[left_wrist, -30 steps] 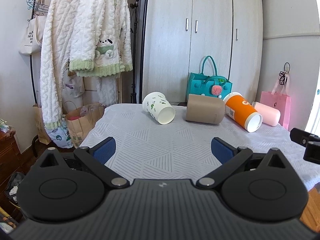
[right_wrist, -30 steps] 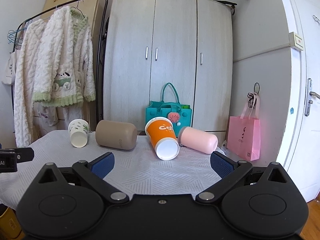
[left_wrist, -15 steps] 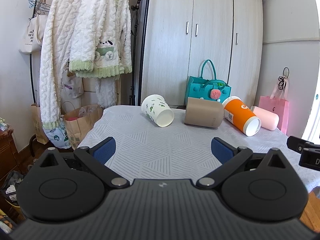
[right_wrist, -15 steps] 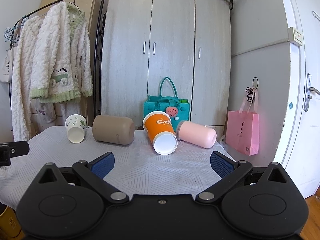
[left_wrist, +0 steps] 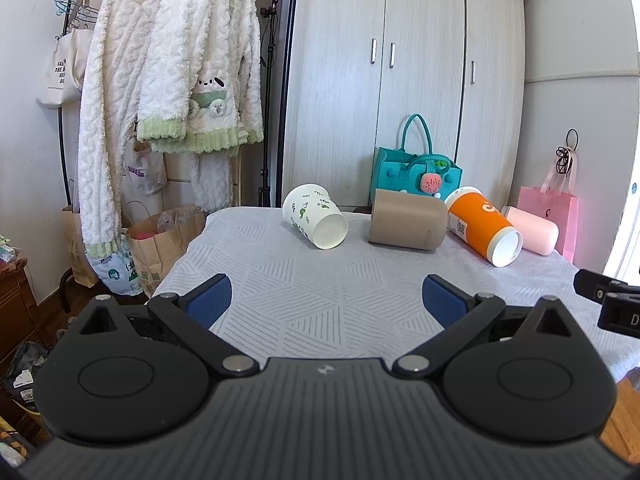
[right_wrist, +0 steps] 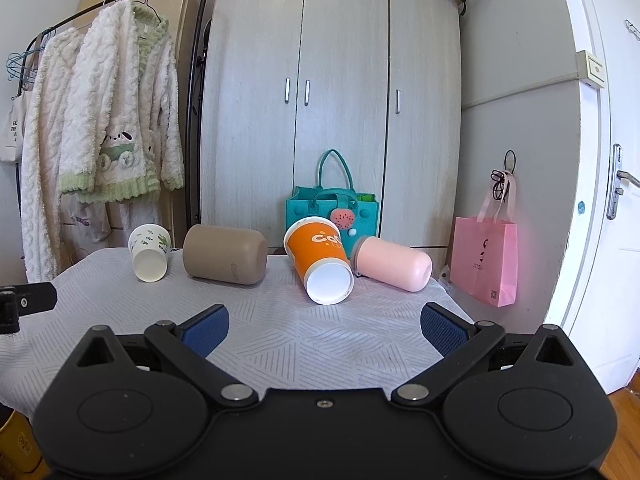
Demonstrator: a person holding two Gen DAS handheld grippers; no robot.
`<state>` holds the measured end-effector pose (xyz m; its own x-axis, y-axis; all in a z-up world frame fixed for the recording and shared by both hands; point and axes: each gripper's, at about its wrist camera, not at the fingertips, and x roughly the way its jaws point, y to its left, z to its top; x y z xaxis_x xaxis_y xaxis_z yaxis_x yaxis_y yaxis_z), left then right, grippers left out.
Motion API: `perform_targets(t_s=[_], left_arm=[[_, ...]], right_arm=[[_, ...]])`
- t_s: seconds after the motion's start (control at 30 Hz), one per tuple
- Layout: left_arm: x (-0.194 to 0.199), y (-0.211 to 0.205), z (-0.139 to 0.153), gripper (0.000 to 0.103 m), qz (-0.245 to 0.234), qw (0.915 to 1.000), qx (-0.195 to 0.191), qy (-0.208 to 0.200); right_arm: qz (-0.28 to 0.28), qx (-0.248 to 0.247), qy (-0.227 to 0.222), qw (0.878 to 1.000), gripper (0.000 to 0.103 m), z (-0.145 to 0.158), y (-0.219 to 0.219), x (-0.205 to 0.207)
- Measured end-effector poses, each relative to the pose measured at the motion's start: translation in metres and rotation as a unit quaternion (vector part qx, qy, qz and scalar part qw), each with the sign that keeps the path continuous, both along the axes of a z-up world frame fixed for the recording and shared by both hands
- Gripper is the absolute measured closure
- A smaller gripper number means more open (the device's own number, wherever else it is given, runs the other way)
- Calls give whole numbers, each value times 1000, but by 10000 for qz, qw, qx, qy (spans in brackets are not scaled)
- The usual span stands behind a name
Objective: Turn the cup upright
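Several cups lie on their sides in a row at the far edge of the table: a white leaf-print paper cup (left_wrist: 314,216) (right_wrist: 149,252), a brown cup (left_wrist: 408,219) (right_wrist: 225,254), an orange paper cup (left_wrist: 482,226) (right_wrist: 320,259) and a pink cup (left_wrist: 534,230) (right_wrist: 392,263). My left gripper (left_wrist: 326,300) is open and empty, near the front of the table, facing the white and brown cups. My right gripper (right_wrist: 325,326) is open and empty, facing the orange cup.
The table has a white patterned cloth (left_wrist: 320,280). A teal bag (right_wrist: 332,208) and a wardrobe (right_wrist: 332,112) stand behind it. A clothes rack with robes (left_wrist: 168,80) is at the left, a pink bag (right_wrist: 484,260) at the right.
Both grippers have drifted slightly, so the cups shift a little in each view. Both stay open. No cup has moved.
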<state>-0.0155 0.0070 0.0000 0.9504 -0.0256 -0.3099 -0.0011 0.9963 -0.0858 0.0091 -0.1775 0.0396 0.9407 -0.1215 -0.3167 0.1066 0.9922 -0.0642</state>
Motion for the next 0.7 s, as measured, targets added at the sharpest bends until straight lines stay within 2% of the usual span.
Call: perform_targets(t_s=[0.47, 0.6, 0.7], left_arm=[[0, 2, -3, 0, 0, 9998, 55, 198], [2, 5, 9, 0, -96, 9984, 246, 490], [4, 11, 21, 0, -173, 9967, 409, 683]], right_arm=[[56, 11, 23, 10000, 0, 1, 0, -1], [494, 146, 221, 9984, 0, 9, -7, -3], [1132, 278, 504, 9919, 0, 24, -14, -2]])
